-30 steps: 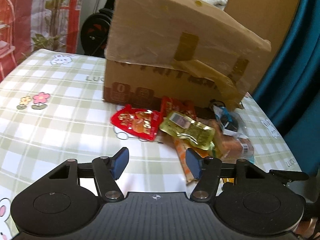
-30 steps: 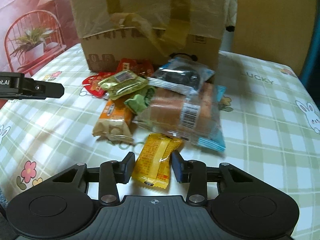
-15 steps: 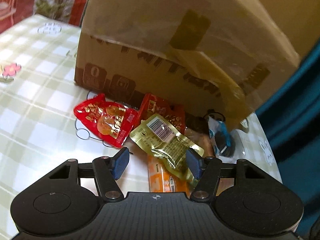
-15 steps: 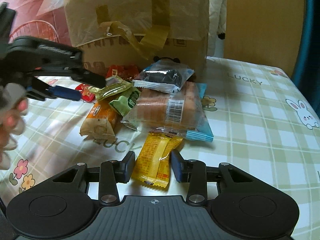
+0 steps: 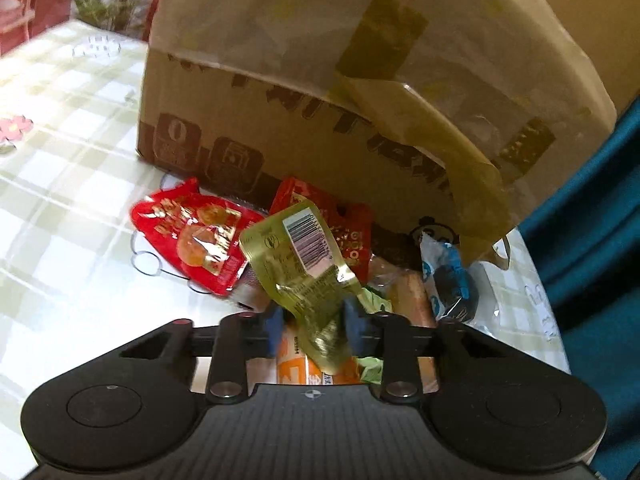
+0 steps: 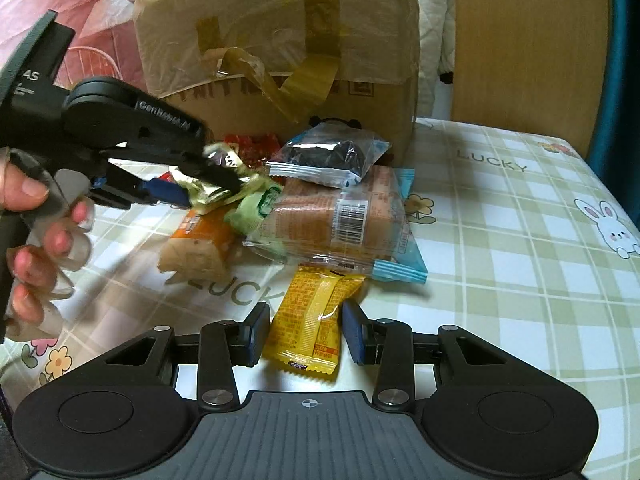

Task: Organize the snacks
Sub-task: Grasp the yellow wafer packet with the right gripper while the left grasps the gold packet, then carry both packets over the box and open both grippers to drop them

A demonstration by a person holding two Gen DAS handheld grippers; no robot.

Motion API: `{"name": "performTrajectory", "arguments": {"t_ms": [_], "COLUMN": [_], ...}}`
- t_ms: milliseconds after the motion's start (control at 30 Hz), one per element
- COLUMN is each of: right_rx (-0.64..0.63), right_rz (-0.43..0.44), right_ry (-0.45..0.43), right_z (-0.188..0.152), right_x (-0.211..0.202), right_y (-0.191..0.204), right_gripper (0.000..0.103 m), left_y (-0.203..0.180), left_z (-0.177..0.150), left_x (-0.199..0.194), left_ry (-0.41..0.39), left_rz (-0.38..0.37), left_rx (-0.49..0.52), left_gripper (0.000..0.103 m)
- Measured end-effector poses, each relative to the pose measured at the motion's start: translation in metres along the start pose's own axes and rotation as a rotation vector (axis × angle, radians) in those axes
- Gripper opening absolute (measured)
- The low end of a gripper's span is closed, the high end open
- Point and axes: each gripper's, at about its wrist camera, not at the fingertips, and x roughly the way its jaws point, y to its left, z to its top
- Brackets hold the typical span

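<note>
Pinching gold pouch point(image 5: 308, 276) | L gripper point(image 5: 314, 326) just closed | box point(image 5: 360, 92) close behind

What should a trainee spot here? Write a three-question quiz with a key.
1. True or false: the left gripper pinches a red packet.
2. What lies between the right gripper's fingers? A: yellow packet. B: bread bag. C: nothing.
3. Fill in: the taped brown thing at the back is a cardboard ____.

Key:
1. False. It pinches the gold packet; its jaws have just been closing on it.
2. A.
3. box.
</note>
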Motion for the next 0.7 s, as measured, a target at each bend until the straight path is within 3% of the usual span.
{"name": "performTrajectory", "arguments": {"t_ms": [67, 233, 700], "right_rx": [0.001, 0.016, 0.057], "right_rz": [-0.001, -0.001, 0.047], "right_ry": [0.001, 0.009, 0.028], "right_z": [0.001, 0.003, 0.004], "right_x": [0.000, 0.001, -0.014], "right_y": [0.000, 0.000, 0.010], "right_gripper": [0.037, 0.036, 0.033], "left_y": [-0.001, 0.000, 0.025], "left_z": [-0.003, -0.009, -0.019], "left_x": [-0.008, -0.032, -0.088], "left_ry": [-0.026, -0.080, -0.134], "left_rz": [0.012, 0.018, 0.059], "left_rx": [0.027, 0.093, 0.145], "left_gripper": [0.017, 0.008, 0.007]}}
